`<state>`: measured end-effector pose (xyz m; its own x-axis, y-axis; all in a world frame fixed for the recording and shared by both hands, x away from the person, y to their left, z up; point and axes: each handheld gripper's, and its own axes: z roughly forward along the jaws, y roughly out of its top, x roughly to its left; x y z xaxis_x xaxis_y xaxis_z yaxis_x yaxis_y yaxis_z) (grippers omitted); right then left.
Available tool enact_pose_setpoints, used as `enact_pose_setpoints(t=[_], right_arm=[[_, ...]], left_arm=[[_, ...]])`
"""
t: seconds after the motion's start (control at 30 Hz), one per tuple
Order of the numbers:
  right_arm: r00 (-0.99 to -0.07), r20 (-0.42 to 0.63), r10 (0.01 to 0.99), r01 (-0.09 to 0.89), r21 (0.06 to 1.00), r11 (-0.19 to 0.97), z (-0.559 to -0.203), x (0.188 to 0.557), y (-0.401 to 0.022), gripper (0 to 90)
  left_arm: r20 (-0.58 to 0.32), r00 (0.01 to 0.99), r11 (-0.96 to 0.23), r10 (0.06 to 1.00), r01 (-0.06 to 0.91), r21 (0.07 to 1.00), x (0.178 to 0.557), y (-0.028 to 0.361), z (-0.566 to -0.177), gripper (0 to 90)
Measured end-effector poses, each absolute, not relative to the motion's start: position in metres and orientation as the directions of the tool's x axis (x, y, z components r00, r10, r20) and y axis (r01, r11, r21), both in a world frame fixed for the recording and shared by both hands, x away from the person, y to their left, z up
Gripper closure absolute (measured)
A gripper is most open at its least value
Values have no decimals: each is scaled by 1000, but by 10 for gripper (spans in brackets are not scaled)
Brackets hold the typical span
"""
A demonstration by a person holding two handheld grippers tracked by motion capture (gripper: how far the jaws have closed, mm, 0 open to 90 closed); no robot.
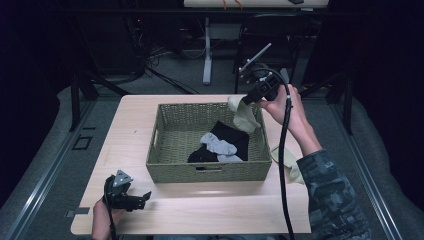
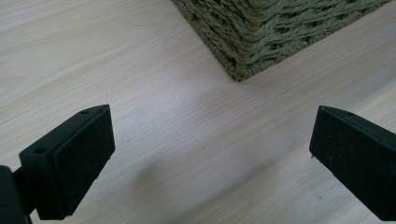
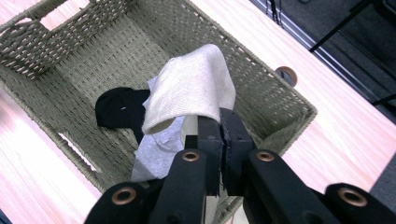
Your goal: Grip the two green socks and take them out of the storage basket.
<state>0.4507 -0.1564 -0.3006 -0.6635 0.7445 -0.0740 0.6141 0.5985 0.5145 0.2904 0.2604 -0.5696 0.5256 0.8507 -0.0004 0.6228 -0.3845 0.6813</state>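
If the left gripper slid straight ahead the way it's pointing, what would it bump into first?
Probably the woven basket: the open left gripper points across bare table toward the basket's near corner, though it might only clip its edge.

The basket (image 1: 210, 170) is olive-green woven wicker. Inside it lie a black sock (image 1: 231, 136) and a light grey sock (image 1: 218, 145). A cream sock (image 3: 194, 88) has a fine knit texture. The table (image 1: 130, 135) is pale wood-grain, the jaws matte black.

Pale wood table (image 1: 200, 212) on grey carpet (image 1: 165, 82), dark room behind.
Beyond the table's far edge stand a black chair (image 1: 267, 42) and a white desk leg (image 1: 207, 50); cables (image 1: 145, 55) tangle on the floor left of the leg.
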Motion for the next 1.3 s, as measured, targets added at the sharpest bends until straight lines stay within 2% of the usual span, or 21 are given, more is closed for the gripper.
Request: enact_pose_setpoints(t=[0.37,0.7,1.0,1.3], right_arm=[[-625,-114,772,606,552,573,-272,437,-183,887],[-551,-116,826,641,575,508,-265,427,-232,887],[-485,-104,868,682,576,450,-274,424,-270,887],[-450,-77,890,725,550,415,-304,427,-290,887]], left_arm=[[-1,518,-379,856,627,680,288,263,-569,0],[3,519,-383,855,626,679,289,262,-569,0],[5,514,-380,858,628,679,289,262,-569,0],[6,518,-384,855,627,678,289,262,-569,0]])
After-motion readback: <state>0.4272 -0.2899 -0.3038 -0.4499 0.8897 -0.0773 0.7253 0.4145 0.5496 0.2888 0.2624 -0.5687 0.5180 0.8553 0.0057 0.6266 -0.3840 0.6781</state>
